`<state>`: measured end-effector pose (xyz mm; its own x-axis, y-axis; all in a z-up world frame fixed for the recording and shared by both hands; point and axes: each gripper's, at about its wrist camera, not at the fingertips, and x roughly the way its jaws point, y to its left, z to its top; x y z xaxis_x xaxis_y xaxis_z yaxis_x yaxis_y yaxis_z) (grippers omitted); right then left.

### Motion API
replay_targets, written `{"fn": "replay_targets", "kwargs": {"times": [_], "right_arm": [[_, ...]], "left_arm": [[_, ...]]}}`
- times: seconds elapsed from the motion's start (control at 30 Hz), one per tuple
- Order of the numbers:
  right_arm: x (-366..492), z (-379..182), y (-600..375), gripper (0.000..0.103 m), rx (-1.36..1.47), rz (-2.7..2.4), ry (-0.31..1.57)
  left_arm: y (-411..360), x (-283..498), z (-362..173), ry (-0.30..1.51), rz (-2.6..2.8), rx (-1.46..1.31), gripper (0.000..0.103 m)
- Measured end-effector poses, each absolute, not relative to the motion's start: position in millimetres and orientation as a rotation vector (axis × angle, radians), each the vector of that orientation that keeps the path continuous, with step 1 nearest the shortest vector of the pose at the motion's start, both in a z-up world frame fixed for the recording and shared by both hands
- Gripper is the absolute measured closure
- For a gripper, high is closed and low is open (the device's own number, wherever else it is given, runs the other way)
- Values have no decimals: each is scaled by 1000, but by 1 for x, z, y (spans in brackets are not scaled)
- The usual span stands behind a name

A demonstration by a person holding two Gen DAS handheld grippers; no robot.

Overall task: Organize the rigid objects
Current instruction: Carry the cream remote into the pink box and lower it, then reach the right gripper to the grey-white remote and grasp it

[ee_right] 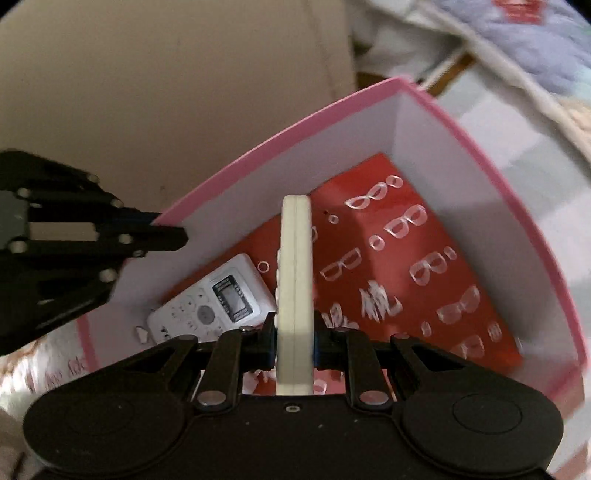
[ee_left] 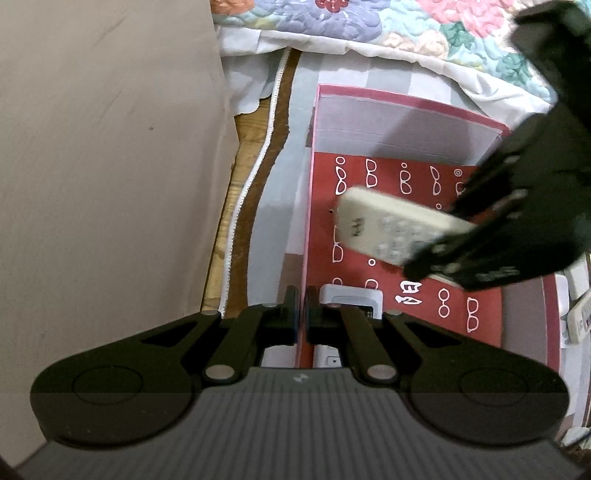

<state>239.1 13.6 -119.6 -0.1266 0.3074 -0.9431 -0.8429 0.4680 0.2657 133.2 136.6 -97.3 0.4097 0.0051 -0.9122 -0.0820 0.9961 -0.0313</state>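
Right gripper (ee_right: 294, 341) clenched on a cream remote (ee_right: 295, 280) — hanging over the pink box (ee_right: 491, 166)!

Held edge-on, that remote sits above the box's red floor, which is printed with white glasses. Down on that floor, at the box's near-left corner, lies a white remote (ee_right: 214, 301) with a small screen. Left gripper (ee_left: 300, 314) has its jaws pinched together on the pink box's left wall — right at the rim. Beyond the box's far wall, a floral quilt (ee_left: 369, 26).
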Motion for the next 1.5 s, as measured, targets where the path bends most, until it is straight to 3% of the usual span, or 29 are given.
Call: {"fn": "replay_targets", "kwargs": {"times": [0.2, 0.33, 0.53, 0.7, 0.97, 1.13, 1.5], "right_arm": [[250, -132, 30, 81, -635, 1047, 1259], [250, -135, 34, 57, -764, 883, 1128], [227, -79, 13, 40, -693, 811, 1043], [195, -21, -17, 39, -764, 667, 1023], [149, 49, -93, 38, -508, 541, 1260], [129, 30, -148, 37, -191, 487, 1342], [119, -85, -282, 36, 386, 83, 1379]], "left_arm": [[137, 132, -97, 1145, 57, -82, 101], [136, 131, -97, 1147, 59, -88, 101], [136, 134, -96, 1155, 64, -87, 101], [133, 138, -96, 1173, 76, -73, 101], [125, 141, -96, 1194, 122, -43, 100], [117, 140, -96, 1188, 128, 20, 100], [115, 133, -96, 1148, 98, 60, 100]]}}
